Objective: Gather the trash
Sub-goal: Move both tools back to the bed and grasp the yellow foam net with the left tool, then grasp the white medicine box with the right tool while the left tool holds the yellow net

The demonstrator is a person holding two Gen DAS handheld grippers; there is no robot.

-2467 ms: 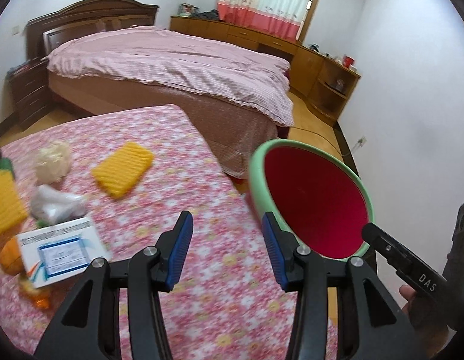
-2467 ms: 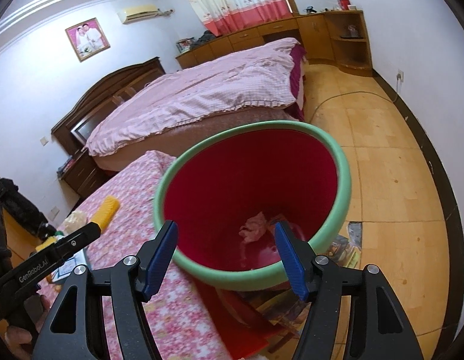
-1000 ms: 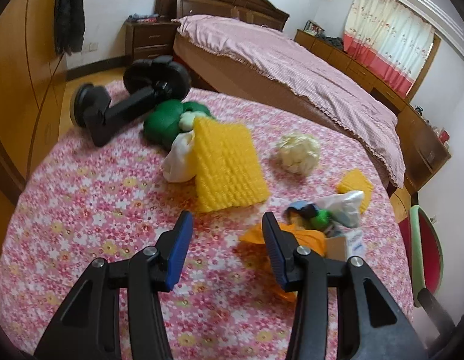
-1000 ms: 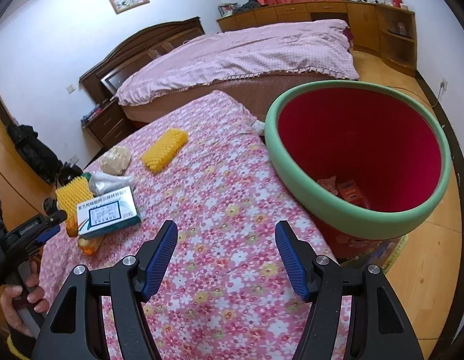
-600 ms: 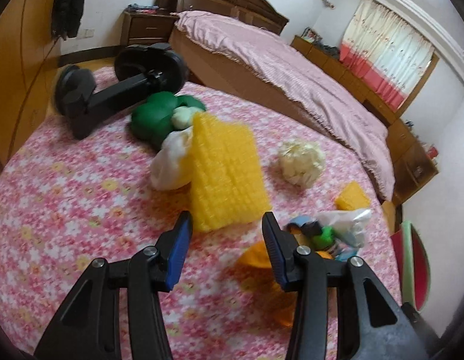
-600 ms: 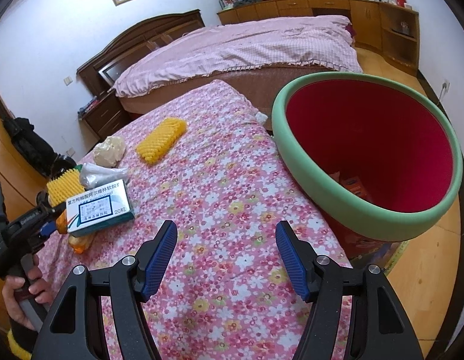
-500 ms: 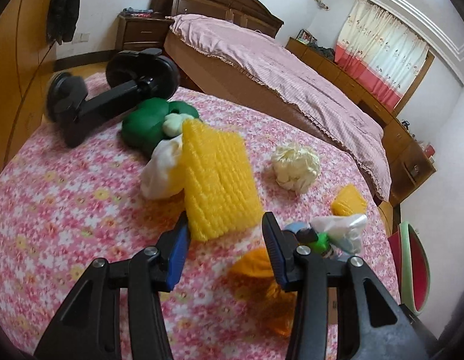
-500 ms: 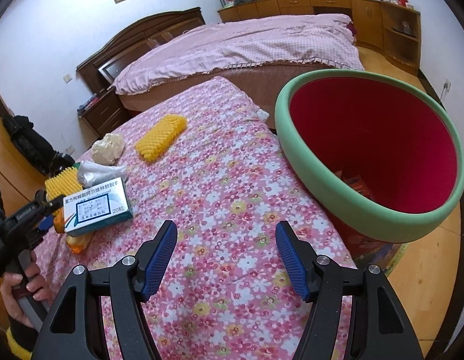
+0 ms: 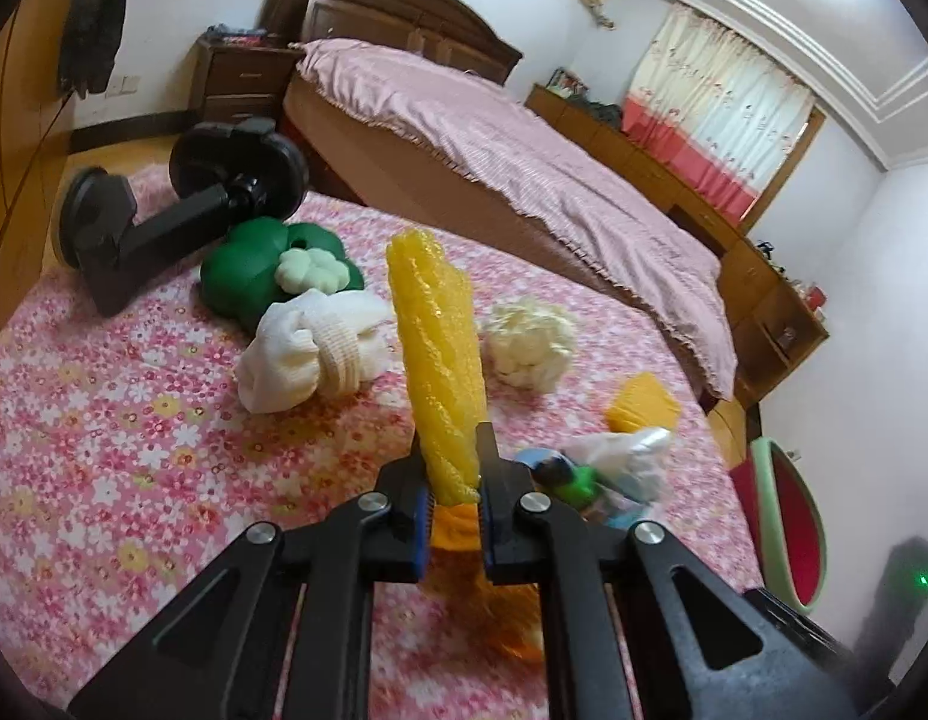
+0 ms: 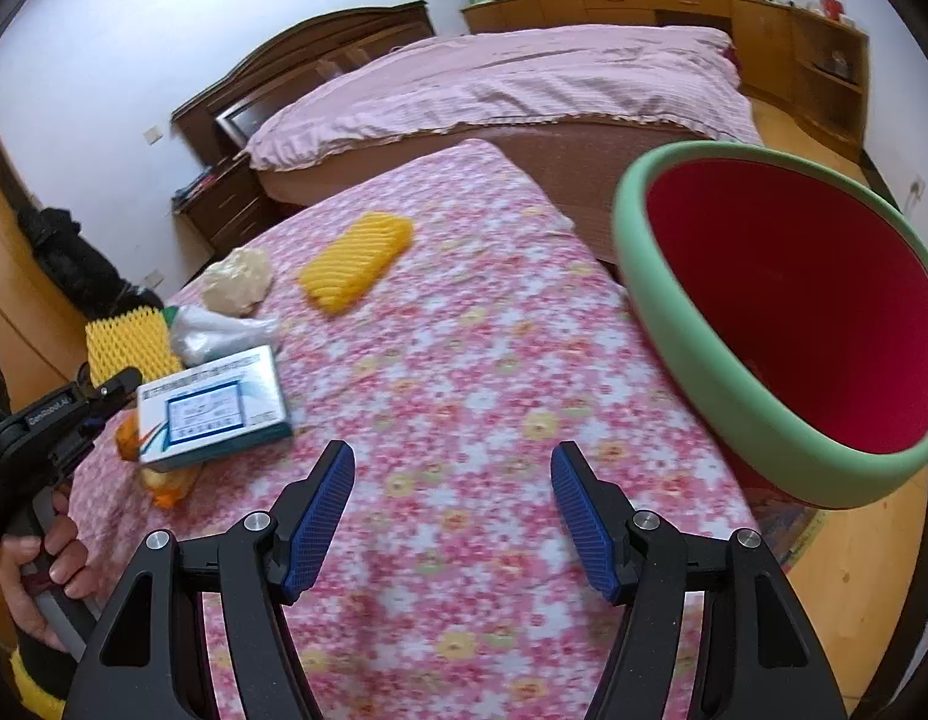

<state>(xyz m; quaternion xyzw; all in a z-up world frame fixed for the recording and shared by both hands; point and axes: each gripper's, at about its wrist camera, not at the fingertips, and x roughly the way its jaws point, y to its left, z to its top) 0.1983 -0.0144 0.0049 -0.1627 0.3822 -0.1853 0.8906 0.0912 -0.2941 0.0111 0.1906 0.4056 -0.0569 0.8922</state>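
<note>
My left gripper (image 9: 452,474) is shut on a yellow foam net sleeve (image 9: 437,360), which stands upright between its pads; it also shows in the right wrist view (image 10: 128,342). My right gripper (image 10: 452,504) is open and empty above the flowered tablecloth (image 10: 464,372). The red bin with a green rim (image 10: 782,300) hangs off the table's right edge; it also shows in the left wrist view (image 9: 785,531). A second yellow foam sleeve (image 10: 356,261), a crumpled white wad (image 10: 236,279), a plastic bag (image 10: 218,330) and a medicine box (image 10: 215,405) lie on the table.
A rolled white cloth (image 9: 308,354), a green toy (image 9: 266,273) and a black clamp mount (image 9: 182,222) sit at the table's far left. An orange wrapper (image 10: 164,480) lies under the box. A pink bed (image 10: 494,90) stands behind the table.
My left gripper has closed on the yellow foam sleeve, which now stands edge-on between the pads. My right gripper has moved a little closer to the table.
</note>
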